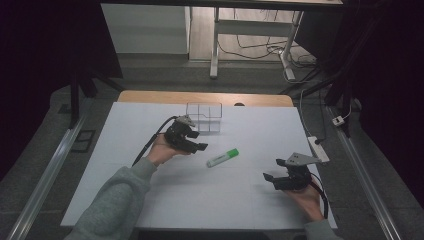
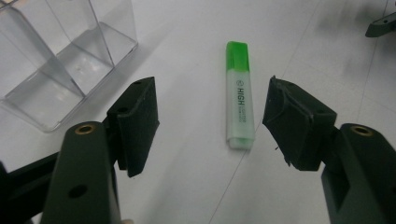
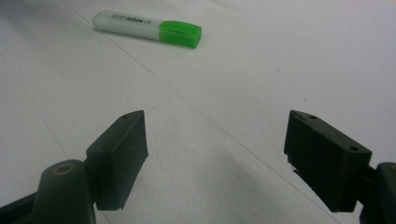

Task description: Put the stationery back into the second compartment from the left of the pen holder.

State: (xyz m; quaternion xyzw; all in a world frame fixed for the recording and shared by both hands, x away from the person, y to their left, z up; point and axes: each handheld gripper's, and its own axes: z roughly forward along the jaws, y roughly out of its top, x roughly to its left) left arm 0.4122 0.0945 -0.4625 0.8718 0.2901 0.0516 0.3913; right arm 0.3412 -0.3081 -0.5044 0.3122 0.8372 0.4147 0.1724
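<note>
Jaws of both the left gripper [image 2: 210,116] and right gripper [image 3: 215,158] are spread wide, empty; the highlighter [image 2: 239,95] should be straddled squarely mid-barrel.

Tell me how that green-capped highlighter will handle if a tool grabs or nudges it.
The highlighter looks like rigid plastic, so it should stay stiff in a grip. Its body looks flattish rather than round, so a nudge would probably slide it, not roll it. The smooth, glossy shell may slip a little between the open left tool pads.
</note>
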